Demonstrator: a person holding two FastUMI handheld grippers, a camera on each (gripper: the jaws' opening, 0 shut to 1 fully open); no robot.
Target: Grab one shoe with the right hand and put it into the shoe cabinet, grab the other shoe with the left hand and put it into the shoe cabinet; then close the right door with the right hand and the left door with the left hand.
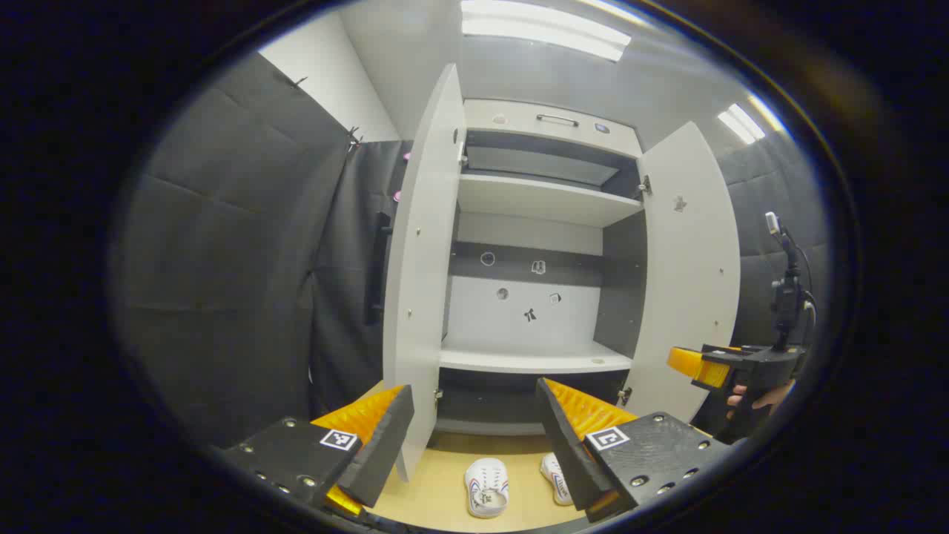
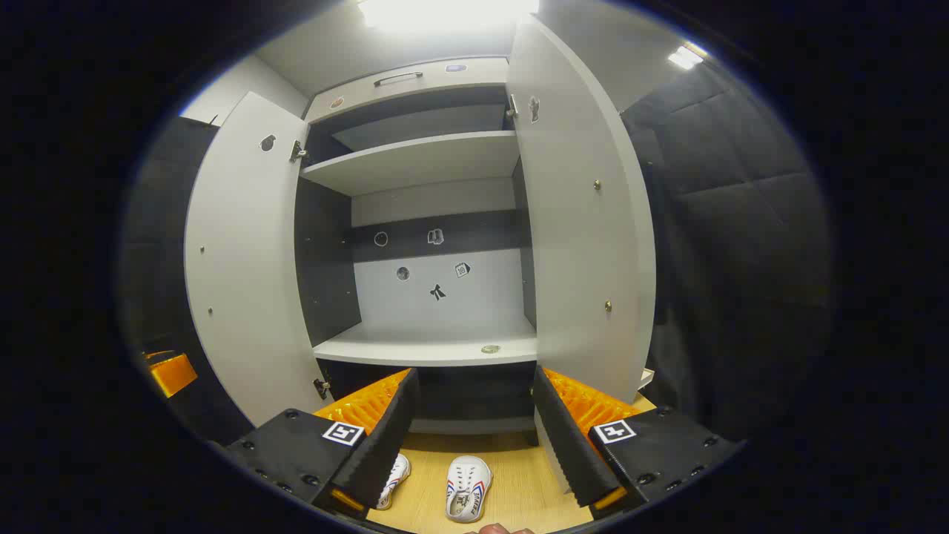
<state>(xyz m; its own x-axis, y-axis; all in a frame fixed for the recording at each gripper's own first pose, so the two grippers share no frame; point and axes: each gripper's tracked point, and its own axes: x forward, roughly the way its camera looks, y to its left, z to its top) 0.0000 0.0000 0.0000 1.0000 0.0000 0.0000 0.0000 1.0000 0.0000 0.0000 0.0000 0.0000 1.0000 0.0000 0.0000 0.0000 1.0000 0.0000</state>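
**Low in both views, two shoes lie on the floor before the open cabinet**

At the bottom centre of the left gripper view, a white shoe [image 1: 486, 487] with coloured side stripes lies on the light wooden floor [image 1: 437, 493], and a second white shoe [image 1: 556, 478] lies just to its right, partly hidden behind one finger of the left gripper [image 1: 474, 437]. That gripper's fingers stand wide apart with nothing between them. In the right gripper view the same pair sits at the bottom centre: one shoe [image 2: 467, 488] in the gap between the fingers, the other [image 2: 395, 478] to its left, half covered by a finger of the right gripper [image 2: 474, 437]. Its fingers are also spread wide and hold nothing.

Above the shoes rises the shoe cabinet [image 1: 530, 222], pale with dark inner walls. Both doors are swung open: in the left gripper view the left door [image 1: 419, 297] stands edge-on at centre left and the right door [image 1: 686, 282] at centre right. A lower shelf [image 1: 534, 360] and an upper shelf [image 1: 545, 199] are bare, and small stickers dot the back panel. A handle [image 1: 557, 119] shows on the top panel.

At the right edge of the left gripper view, the other gripper appears farther off, with a person's hand [image 1: 760, 399] on its grip. Dark padded booth wall [image 1: 222, 259] fills the sides, and ceiling lights [image 1: 545, 30] glow at the top.
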